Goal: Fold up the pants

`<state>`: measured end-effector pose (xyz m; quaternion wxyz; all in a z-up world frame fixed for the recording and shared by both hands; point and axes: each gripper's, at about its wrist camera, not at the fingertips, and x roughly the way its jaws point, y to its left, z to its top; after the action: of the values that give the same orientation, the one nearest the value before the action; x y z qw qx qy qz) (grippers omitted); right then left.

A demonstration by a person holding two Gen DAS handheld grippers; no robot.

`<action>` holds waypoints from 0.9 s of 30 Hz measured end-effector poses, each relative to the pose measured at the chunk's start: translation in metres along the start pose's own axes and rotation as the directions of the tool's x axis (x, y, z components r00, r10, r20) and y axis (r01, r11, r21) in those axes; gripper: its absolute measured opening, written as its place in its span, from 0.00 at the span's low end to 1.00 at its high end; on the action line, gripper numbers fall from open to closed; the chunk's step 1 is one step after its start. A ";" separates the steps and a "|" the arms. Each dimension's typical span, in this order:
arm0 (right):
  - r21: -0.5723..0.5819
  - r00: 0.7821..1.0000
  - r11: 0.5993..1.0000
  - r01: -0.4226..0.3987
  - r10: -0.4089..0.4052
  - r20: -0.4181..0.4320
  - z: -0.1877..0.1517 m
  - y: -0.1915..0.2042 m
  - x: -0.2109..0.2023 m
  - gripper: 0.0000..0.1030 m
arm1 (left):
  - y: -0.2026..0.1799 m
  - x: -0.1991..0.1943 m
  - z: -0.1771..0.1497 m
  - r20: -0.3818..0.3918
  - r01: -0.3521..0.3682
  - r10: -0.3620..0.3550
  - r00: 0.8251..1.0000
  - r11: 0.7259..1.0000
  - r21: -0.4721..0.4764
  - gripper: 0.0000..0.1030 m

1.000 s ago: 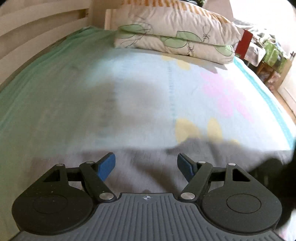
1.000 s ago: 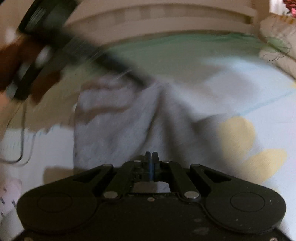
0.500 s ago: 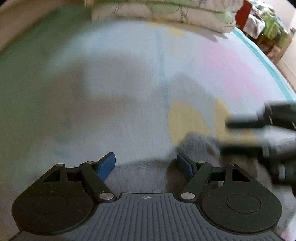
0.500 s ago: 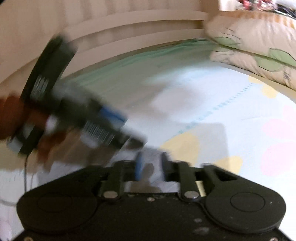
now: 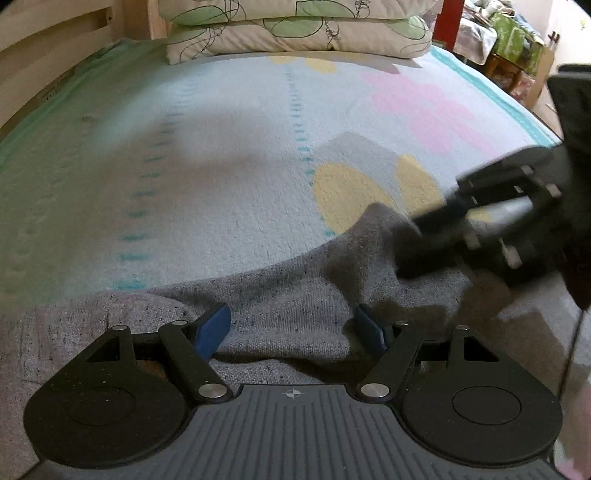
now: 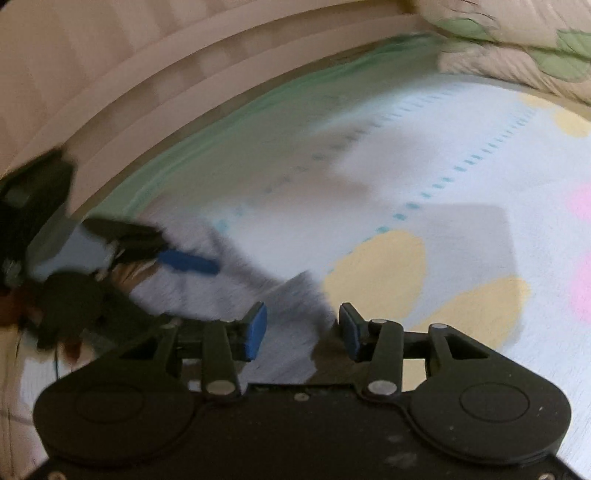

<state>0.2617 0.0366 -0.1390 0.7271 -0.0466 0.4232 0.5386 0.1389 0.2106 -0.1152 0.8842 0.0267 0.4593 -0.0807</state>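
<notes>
Left tool (image 5: 291,328) spread wide over grey pants (image 5: 280,295), right tool (image 6: 303,328) partly open, gripping nothing.

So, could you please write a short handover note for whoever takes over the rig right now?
Left gripper: open, fingers low over the grey pants, nothing gripped.
Right gripper: open, fingers apart over a raised corner of the pants; no grip visible.
Pants: bunched and wrinkled at the near end of the bed, on the flowered blanket; pillows at the far end.
Done: pants are on the bed; no neat fold visible.
Left: grip an edge with each gripper, spread the pants flat, then fold them, probably towards the bare blanket ahead.
</notes>
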 end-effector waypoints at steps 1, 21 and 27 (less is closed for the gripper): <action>-0.030 1.000 1.000 -0.011 0.011 -0.015 -0.005 0.006 -0.005 0.34 | 0.000 0.000 -0.001 0.003 -0.001 0.001 1.000 1.000 0.003 0.70; 0.191 0.997 0.979 -0.071 0.072 0.002 0.012 -0.020 0.027 0.37 | -0.004 -0.021 -0.002 0.051 -0.021 0.022 0.998 1.000 -0.007 0.70; 0.193 0.997 0.978 -0.076 0.073 0.022 0.016 -0.015 0.017 0.37 | -0.022 -0.065 -0.034 0.091 -0.028 0.024 0.996 0.999 0.042 0.70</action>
<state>0.2840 0.0516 -0.1455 0.7107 0.0443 0.4696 0.5220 0.0711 0.2006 -0.0809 0.9042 0.0482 0.4168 -0.0802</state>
